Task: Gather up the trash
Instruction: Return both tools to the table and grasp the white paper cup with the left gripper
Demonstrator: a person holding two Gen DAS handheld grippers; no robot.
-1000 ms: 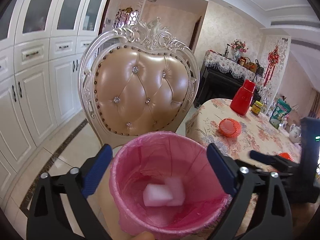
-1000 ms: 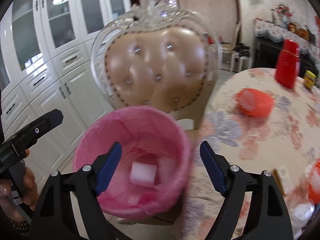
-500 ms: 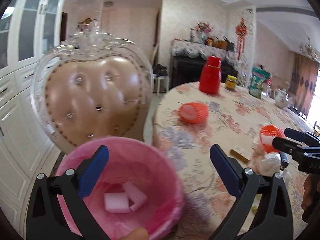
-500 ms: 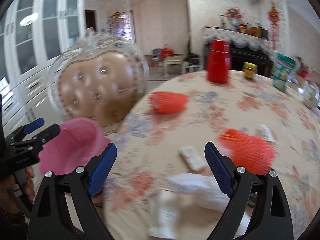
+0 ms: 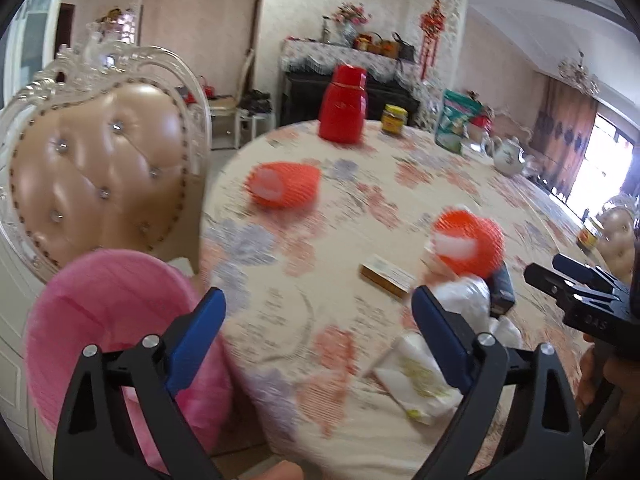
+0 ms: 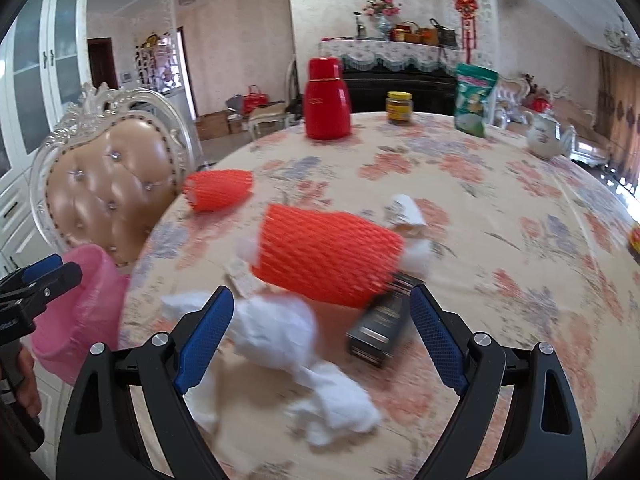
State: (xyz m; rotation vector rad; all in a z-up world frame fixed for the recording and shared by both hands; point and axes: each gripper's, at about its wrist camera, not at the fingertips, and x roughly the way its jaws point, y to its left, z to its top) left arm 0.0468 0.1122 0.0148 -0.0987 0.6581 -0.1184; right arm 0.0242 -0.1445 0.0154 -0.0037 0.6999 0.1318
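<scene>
1. left wrist view: your left gripper (image 5: 318, 334) is spread wide and has just narrowed a little, nothing between its pads. the pink-lined bin (image 5: 112, 320) sits low left beside the table (image 5: 360, 208); crumpled tissue (image 5: 416, 380) lies near your right pad.
2. right wrist view: your right gripper (image 6: 320, 336) stands spread and empty over white tissue (image 6: 280, 332), a dark box (image 6: 380, 328) and an orange foam net (image 6: 328, 252).

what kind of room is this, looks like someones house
Most likely a home dining room: a round table with a floral cloth, an ornate tufted chair beside it, and a teapot and red flask standing on the table.
</scene>
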